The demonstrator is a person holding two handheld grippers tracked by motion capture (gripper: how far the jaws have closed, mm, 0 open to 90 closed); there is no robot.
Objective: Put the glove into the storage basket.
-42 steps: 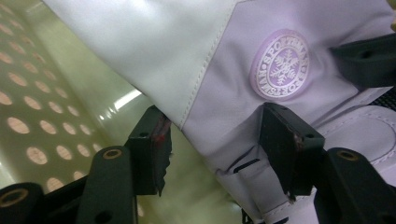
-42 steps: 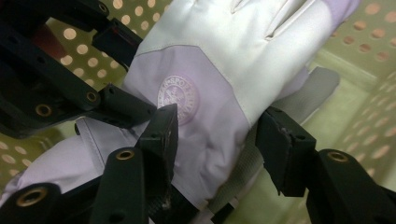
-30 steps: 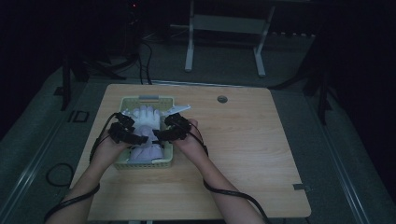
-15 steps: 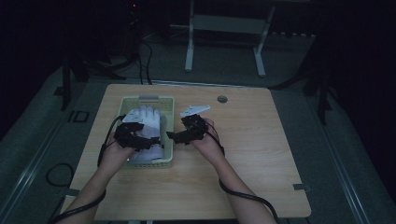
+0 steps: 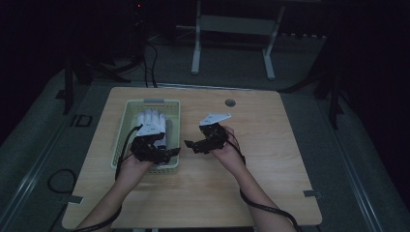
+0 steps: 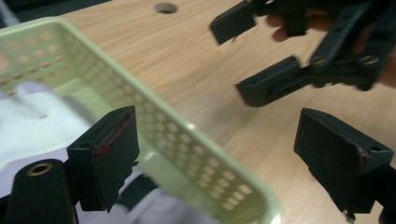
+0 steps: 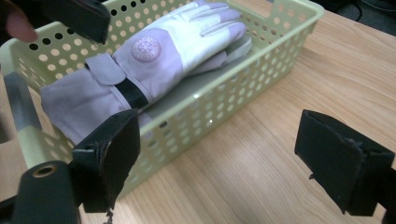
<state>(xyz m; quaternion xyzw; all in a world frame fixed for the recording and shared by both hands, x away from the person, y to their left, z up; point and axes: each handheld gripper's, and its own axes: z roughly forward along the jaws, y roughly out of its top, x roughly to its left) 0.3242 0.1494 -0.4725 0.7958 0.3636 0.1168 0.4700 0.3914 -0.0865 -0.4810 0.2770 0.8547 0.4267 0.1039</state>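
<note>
Pale-green perforated basket at centre-left holds the glove. Left tongs straddle its wall; right tongs are spread, empty. Closing risks tipping the basket.

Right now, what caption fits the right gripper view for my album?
A white and lilac glove lies in a pale green basket, the open right gripper pointing at it.

My high view: overhead, far, facing table. Gripper views: close, low along fingers. All share basket.
</note>
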